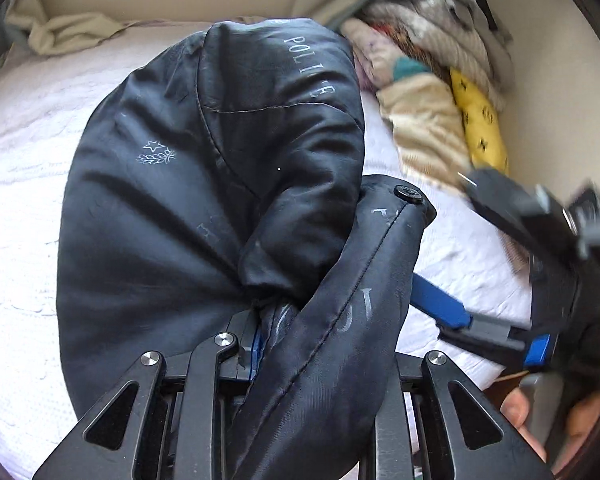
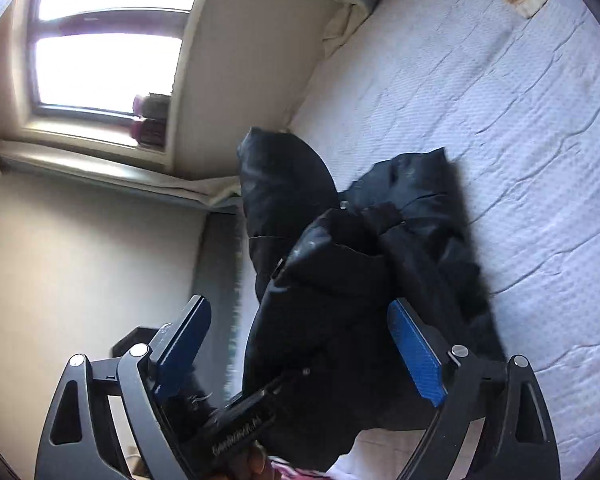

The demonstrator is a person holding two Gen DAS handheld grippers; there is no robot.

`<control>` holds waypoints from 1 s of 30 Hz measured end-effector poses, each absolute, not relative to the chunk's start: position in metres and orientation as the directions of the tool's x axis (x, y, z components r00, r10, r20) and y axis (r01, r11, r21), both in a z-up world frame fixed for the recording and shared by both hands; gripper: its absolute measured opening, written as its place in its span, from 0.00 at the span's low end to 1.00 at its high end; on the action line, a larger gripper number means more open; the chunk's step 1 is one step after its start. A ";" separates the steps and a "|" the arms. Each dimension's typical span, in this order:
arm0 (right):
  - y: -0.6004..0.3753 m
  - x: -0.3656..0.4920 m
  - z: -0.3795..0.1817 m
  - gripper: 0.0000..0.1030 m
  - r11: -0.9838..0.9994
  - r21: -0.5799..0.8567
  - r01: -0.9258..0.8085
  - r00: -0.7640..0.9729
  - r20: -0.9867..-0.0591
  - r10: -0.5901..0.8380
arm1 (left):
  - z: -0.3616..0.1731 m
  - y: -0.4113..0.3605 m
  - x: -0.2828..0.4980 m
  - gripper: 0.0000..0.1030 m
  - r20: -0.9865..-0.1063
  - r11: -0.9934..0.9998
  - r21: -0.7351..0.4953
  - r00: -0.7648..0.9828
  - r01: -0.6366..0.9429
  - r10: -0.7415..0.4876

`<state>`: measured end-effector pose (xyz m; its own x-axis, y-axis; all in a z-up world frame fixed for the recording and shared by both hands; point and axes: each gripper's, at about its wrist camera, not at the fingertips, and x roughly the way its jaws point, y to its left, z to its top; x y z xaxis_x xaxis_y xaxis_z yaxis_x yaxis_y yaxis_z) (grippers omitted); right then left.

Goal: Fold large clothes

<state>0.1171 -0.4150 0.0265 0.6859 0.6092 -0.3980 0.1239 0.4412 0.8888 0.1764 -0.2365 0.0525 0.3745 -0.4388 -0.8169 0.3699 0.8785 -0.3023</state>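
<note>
Bunching up from the white quilted bed cover [image 1: 20,184], the dark padded jacket [image 1: 204,184] fills the middle of the left wrist view, a fold of its hem pinched between the left gripper [image 1: 260,340] fingers, which are pressed together on the cloth. Only this view shows the pale lettering and star emblem on the fabric, the snap button [image 1: 408,194] near the hem, and the pile of mixed clothes [image 1: 428,92] against the wall at far right. The right gripper [image 2: 300,344] shows its blue pads [image 2: 416,356] spread wide, the jacket lying between them without clear contact. Only the right wrist view shows the window [image 2: 104,60] at left and the broad bare stretch of bed cover running right of the jacket.
</note>
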 end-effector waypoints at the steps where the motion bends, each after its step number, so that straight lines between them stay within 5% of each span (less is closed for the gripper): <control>1: -0.415 0.122 0.022 0.86 0.437 0.890 0.130 0.668 -0.405 0.625 | 0.051 -0.240 0.173 0.27 -0.820 0.881 -0.279 0.383 0.383 -0.426; 11: -0.380 0.172 0.004 0.74 0.529 0.842 0.106 0.522 -0.500 0.691 | 0.049 -0.264 0.169 0.32 -0.824 0.878 -0.160 0.429 0.451 -0.371; 15: -0.375 0.184 -0.008 0.56 0.561 0.818 0.127 0.488 -0.544 0.682 | 0.043 -0.266 0.172 0.38 -0.832 0.871 -0.173 0.406 0.459 -0.379; 22: -0.377 0.182 -0.011 0.30 0.618 0.772 0.148 0.471 -0.605 0.642 | 0.056 -0.248 0.167 0.65 -0.835 0.805 -0.243 0.305 0.540 -0.457; 30: -0.369 0.183 0.002 0.28 0.725 0.671 0.154 0.484 -0.691 0.537 | 0.080 -0.158 0.156 0.73 -0.747 0.747 -0.360 0.307 0.559 -0.590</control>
<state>0.1833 -0.3693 0.0018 0.4836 0.5369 -0.6913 0.1544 0.7251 0.6711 0.1558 -0.1584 0.0804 0.3066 -0.5898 -0.7471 0.5590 0.7468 -0.3602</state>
